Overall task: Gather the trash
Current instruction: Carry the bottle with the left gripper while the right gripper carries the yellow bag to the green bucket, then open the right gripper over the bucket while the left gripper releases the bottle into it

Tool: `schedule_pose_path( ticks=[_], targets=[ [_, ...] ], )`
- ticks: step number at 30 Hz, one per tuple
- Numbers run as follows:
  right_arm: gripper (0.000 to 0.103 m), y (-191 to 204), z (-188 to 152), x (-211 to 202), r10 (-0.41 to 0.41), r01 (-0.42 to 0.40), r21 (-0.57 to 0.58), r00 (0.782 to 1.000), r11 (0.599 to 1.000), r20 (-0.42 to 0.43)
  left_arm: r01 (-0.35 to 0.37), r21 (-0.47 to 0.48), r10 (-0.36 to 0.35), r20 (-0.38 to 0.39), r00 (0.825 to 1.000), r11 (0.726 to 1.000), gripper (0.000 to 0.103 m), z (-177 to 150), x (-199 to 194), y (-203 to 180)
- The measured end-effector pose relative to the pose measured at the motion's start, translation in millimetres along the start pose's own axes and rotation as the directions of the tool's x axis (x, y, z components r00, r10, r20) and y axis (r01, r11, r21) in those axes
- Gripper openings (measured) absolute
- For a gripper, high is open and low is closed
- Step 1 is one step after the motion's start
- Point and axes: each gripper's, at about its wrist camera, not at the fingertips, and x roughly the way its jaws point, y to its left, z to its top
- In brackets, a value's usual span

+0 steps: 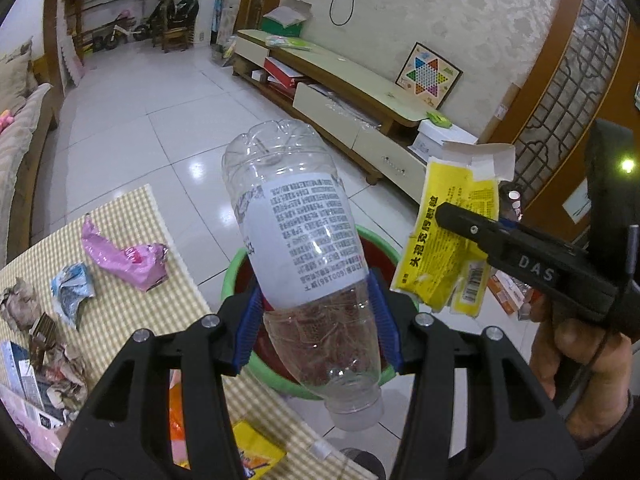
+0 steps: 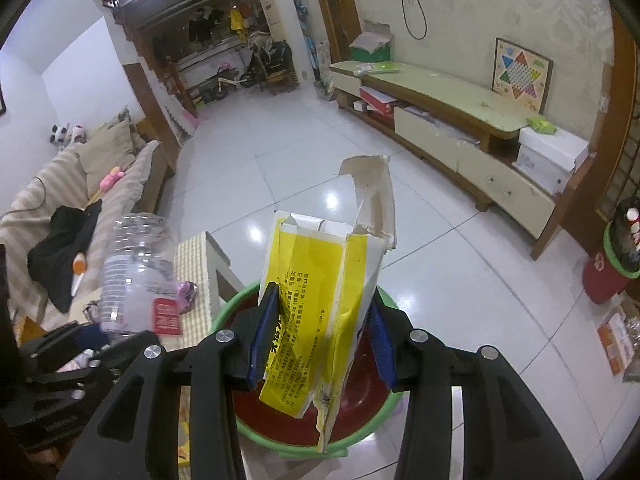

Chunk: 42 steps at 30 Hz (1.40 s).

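Clear plastic bottle (image 1: 304, 248) sits cap-down, pinched mid-body by the left gripper (image 1: 320, 316), right over the green-rimmed bin (image 1: 234, 268), likely staged for a drop. Right gripper (image 2: 320, 340) clamps a torn yellow carton (image 2: 320, 304) above the same bin. More wrappers (image 1: 120, 256) wait on the checked table (image 1: 132, 312).

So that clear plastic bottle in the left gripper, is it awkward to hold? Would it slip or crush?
The plastic bottle looks empty, so it is probably very light. Its thin clear wall may dent between the left gripper's blue pads. Being round and smooth, it could swivel or slide, and would likely roll if set down.
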Motion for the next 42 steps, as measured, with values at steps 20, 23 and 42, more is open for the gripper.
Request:
schedule_pose_path(
  ticks=[20,23,42],
  targets=[
    [0.085,7.9,9.1,14.8,-0.002,0.002,0.002,1.0,1.0,0.001,-0.073,-0.052,0.075,0.034,0.997,0.996,0.097,2.8,-10.3,24.3],
    [0.088,15.8,9.4,13.4,0.004,-0.003,-0.021,1.0,1.0,0.004,-0.092,-0.068,0.094,0.035,0.995,0.993,0.098,-2.1,-20.8,34.4],
    [0.093,139.7,-38.4,23.2,0.145,-0.166,-0.221,0.984,0.961,-0.107,-0.263,-0.265,0.279,0.026,0.96,0.928,0.098,-81.3,-132.4,147.5]
  ],
)
